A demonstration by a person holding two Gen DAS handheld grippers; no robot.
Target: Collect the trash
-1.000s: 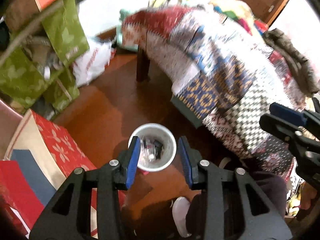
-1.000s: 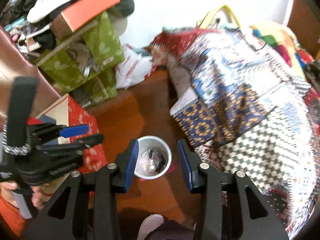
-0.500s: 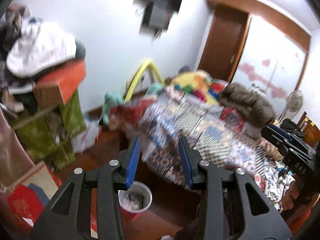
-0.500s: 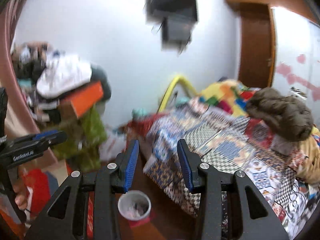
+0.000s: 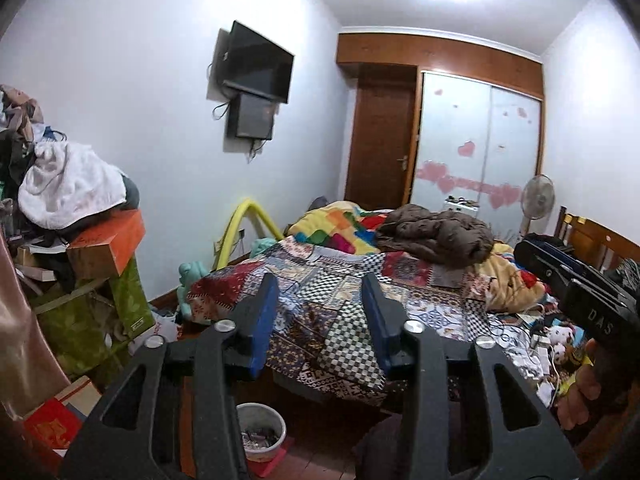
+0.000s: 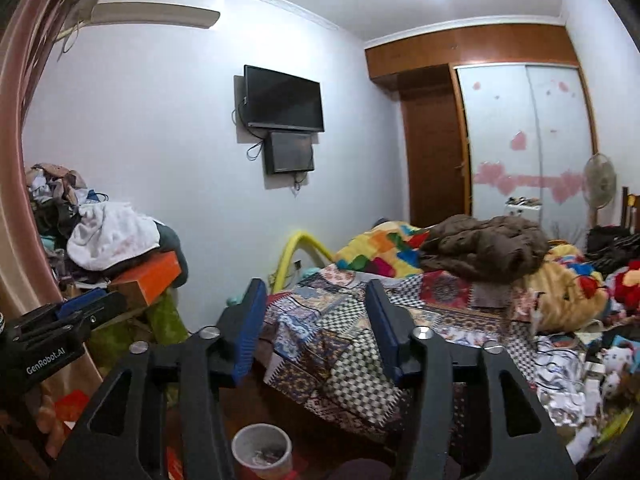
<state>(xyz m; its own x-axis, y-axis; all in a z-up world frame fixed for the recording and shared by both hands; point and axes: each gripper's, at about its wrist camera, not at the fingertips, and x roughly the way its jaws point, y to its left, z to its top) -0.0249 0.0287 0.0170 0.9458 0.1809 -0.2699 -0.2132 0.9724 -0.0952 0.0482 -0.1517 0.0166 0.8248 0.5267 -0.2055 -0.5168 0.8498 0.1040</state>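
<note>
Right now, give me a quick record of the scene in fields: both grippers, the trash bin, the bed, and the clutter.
left gripper: open, empty, raised, facing the bed
right gripper: open, empty, raised
trash bin: white, on the floor below the grippers, scraps inside
bed: patchwork quilt, brown jacket on top
clutter: papers and toys on the bed's right side

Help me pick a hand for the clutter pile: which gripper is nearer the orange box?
Left. The left gripper is out in front of the orange box; the right gripper is farther right, over toward the bed.
</note>
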